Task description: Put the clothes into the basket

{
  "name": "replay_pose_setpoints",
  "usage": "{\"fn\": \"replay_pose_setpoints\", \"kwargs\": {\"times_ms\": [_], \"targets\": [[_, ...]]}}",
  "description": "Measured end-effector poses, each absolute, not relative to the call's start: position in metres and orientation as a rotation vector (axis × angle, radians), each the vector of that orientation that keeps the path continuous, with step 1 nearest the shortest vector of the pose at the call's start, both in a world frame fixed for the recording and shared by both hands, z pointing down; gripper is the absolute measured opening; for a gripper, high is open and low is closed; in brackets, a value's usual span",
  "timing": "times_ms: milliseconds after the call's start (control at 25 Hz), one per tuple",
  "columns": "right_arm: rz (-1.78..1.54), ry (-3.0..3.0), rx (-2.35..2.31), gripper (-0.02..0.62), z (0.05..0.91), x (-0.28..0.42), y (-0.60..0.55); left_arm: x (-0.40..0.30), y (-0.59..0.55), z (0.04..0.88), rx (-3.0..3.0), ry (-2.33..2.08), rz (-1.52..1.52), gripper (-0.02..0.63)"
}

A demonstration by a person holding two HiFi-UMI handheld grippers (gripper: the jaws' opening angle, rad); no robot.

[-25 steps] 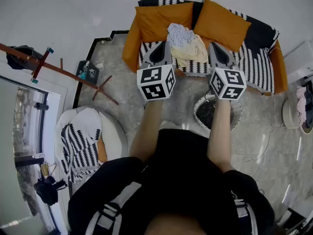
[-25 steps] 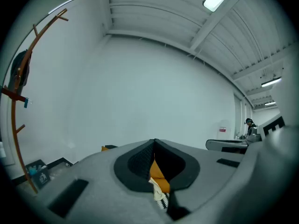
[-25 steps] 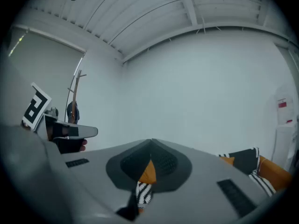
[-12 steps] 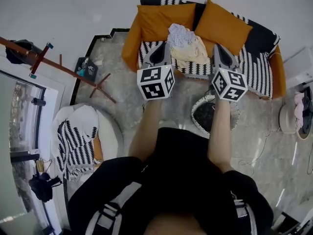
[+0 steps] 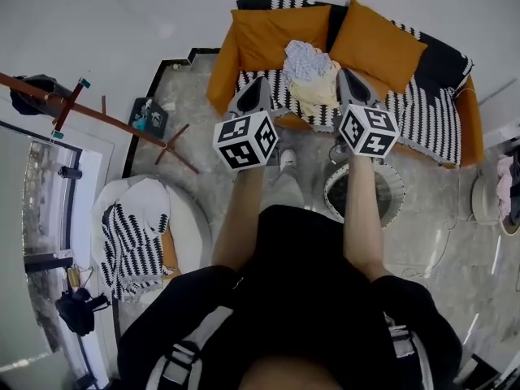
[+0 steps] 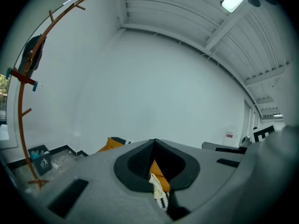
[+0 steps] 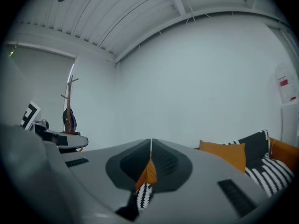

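A small pile of clothes lies on the sofa seat: a pale yellow garment (image 5: 322, 93) with a blue-and-white patterned one (image 5: 306, 58) on top. My left gripper (image 5: 258, 85) hangs just left of the pile, shut and empty. My right gripper (image 5: 345, 78) hangs just right of it, also shut with nothing in it. In the left gripper view the left gripper (image 6: 154, 143) shows closed jaws, with sofa fabric seen past them. The right gripper (image 7: 150, 143) looks the same in its own view. The round basket (image 5: 393, 204), dark inside, stands on the floor under my right forearm.
The sofa (image 5: 431, 112) has two orange cushions and a black-and-white throw. A wooden coat rack (image 5: 97, 114) stands at the left, with a white round chair (image 5: 188, 218) draped in patterned cloth near it. My white shoe (image 5: 287, 159) shows on the marble floor. More clothes (image 5: 509, 187) lie at the right edge.
Both grippers have moved forward and slightly down to either side of the clothes pile. The person has stepped closer to the sofa, and a shoe now shows. Both jaws stay shut.
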State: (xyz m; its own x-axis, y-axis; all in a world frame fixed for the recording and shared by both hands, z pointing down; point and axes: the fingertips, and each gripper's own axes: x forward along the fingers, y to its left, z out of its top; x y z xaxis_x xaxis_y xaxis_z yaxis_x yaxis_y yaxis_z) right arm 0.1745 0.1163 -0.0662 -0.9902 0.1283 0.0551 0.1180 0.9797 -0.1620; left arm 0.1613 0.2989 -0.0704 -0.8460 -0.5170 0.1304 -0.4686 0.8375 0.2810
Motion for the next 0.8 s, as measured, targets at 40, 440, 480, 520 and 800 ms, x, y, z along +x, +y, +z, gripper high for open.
{"fn": "replay_pose_setpoints", "kwargs": {"times_ms": [40,440,480,520,800], "targets": [[0.243,-3.062,-0.198,0.014,-0.066,0.166,0.117,0.153,0.295,-0.069,0.777,-2.811,-0.350,0.006],[0.303,-3.003,-0.057,0.014,-0.024,0.080,0.051,0.044,0.230,-0.025,0.852,-2.687,-0.331,0.006],[0.302,-2.988,-0.057,0.014,-0.016,0.068,0.049,0.033,0.223,-0.018,0.858,-2.666,-0.324,0.006],[0.302,-2.972,-0.053,0.014,-0.007,0.057,0.047,0.021,0.217,-0.010,0.858,-2.645,-0.320,0.006],[0.314,-2.799,0.043,0.014,0.066,-0.029,0.017,-0.076,0.199,0.061,0.786,-2.481,-0.329,0.006]]}}
